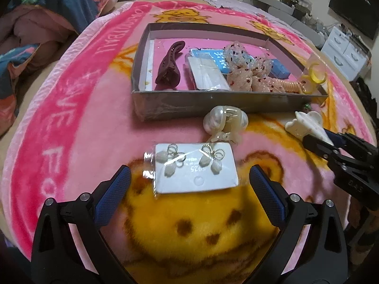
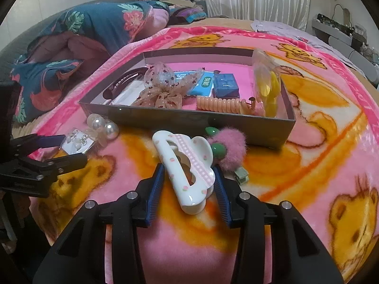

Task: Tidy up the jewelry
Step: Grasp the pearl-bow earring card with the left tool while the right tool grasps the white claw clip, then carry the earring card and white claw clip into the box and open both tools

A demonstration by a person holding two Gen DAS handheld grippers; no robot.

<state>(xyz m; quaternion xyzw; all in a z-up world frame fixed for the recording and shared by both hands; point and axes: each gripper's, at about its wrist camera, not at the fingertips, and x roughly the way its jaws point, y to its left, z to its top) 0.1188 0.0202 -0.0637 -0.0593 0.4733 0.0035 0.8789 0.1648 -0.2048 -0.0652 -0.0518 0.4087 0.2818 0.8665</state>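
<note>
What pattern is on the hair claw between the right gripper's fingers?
White hair claw with a pink gingham stripe and small pink spots; clearest in the right wrist view.

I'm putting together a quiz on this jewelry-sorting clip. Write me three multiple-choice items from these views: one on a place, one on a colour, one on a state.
1. Where does the earring card lie?
A. inside the grey tray
B. on the blanket, in front of the tray
C. on the pillow

2. What colour is the coiled hair tie in the grey tray?
A. peach
B. black
C. green

3. How does the left tool stand?
A. shut on the earring card
B. shut on the pearl hair claw
C. open, fingers on either side of the card

Key: 1 B, the card rests on the pink blanket on the near side of the tray wall. 2 A, the coils are peach in the right wrist view. 3 C, both blue pads stand clear of the card's edges.
</note>
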